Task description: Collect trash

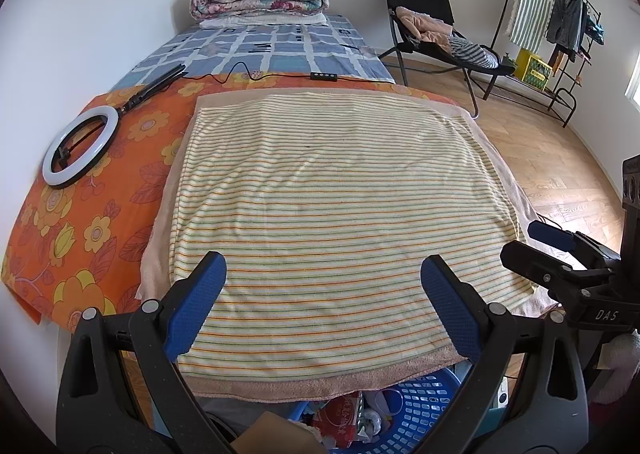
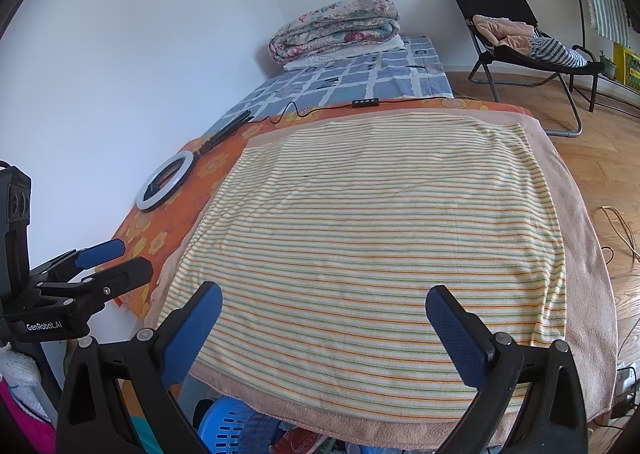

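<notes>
Below the towel (image 1: pixel 320 194), basket (image 1: pixel 420 406) seemingly holds trash (image 1: pixel 340 418).

White letters "DAS" stand on the black body of the right tool (image 1: pixel 560 250) as seen off to the right of the left tool, and "GenRobot.AI" stands on the left tool (image 2: pixel 108 258) as seen from the right one.
</notes>
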